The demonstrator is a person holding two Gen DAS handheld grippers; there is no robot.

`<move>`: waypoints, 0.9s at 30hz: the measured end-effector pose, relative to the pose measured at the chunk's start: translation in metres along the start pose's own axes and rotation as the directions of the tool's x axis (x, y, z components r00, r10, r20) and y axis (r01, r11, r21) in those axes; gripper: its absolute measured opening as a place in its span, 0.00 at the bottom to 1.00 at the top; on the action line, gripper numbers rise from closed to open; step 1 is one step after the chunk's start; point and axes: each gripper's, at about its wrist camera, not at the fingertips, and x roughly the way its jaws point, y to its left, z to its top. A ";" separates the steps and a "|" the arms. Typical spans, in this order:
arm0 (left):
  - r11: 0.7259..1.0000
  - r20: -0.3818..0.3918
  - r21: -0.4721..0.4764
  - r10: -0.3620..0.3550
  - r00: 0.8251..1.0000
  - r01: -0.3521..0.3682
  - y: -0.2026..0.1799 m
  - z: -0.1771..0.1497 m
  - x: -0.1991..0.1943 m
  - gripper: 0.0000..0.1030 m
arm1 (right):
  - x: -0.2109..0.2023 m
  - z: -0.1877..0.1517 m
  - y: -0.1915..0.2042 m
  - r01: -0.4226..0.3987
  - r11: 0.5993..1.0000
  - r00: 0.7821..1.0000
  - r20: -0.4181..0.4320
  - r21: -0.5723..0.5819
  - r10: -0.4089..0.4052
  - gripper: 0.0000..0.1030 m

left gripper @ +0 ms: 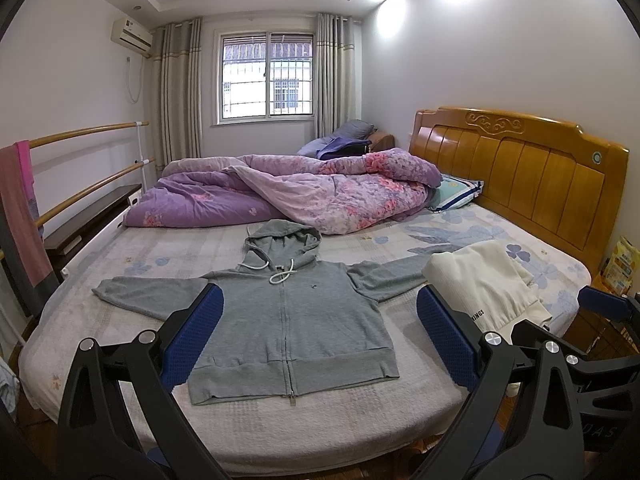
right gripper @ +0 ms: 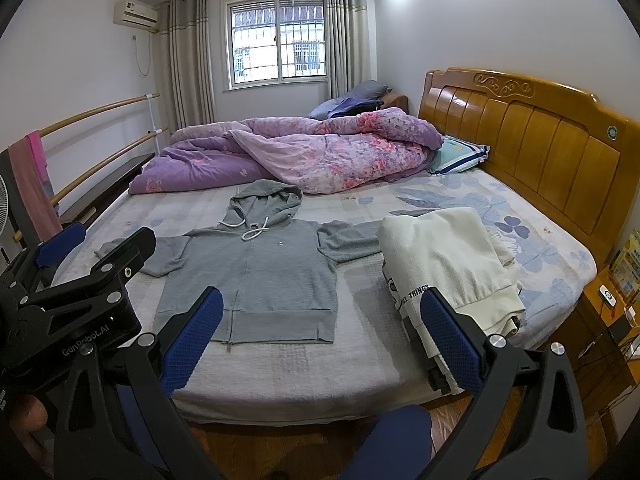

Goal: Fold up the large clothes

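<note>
A grey zip hoodie point(left gripper: 296, 320) lies flat, front up, on the bed with both sleeves spread out and the hood toward the quilt. It also shows in the right wrist view point(right gripper: 260, 276). My left gripper point(left gripper: 318, 312) is open and empty, held above the hoodie's hem near the bed's front edge. My right gripper point(right gripper: 320, 316) is open and empty, held above the bed's front edge between the hoodie and a stack of folded cream clothes point(right gripper: 444, 256). The left gripper's body point(right gripper: 80, 292) shows at the left of the right wrist view.
The cream stack point(left gripper: 484, 284) covers the end of the hoodie's right sleeve. A crumpled purple floral quilt point(left gripper: 288, 188) lies across the far half of the bed point(left gripper: 360, 420). A wooden headboard point(left gripper: 520, 172) stands at the right, rails with a pink towel point(left gripper: 22, 208) at the left.
</note>
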 end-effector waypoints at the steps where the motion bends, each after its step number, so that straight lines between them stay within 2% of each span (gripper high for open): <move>1: 1.000 0.000 0.001 -0.001 1.000 0.001 0.000 0.000 0.000 0.94 | 0.000 0.000 -0.001 -0.003 1.000 1.000 -0.001 0.001 0.003 0.93; 13: 1.000 0.008 0.002 0.006 1.000 -0.006 0.009 -0.005 -0.003 0.94 | 0.009 0.003 0.004 -0.014 1.000 1.000 -0.007 0.005 0.014 0.93; 22: 0.999 -0.015 -0.019 0.041 0.999 -0.041 0.031 -0.012 0.029 0.94 | 0.034 0.009 0.013 -0.046 0.999 0.998 -0.034 0.000 0.046 0.93; 27: 0.997 -0.064 -0.058 0.052 0.997 -0.056 0.051 -0.018 0.061 0.94 | 0.063 0.014 0.023 -0.064 0.998 0.996 -0.070 -0.018 0.063 0.93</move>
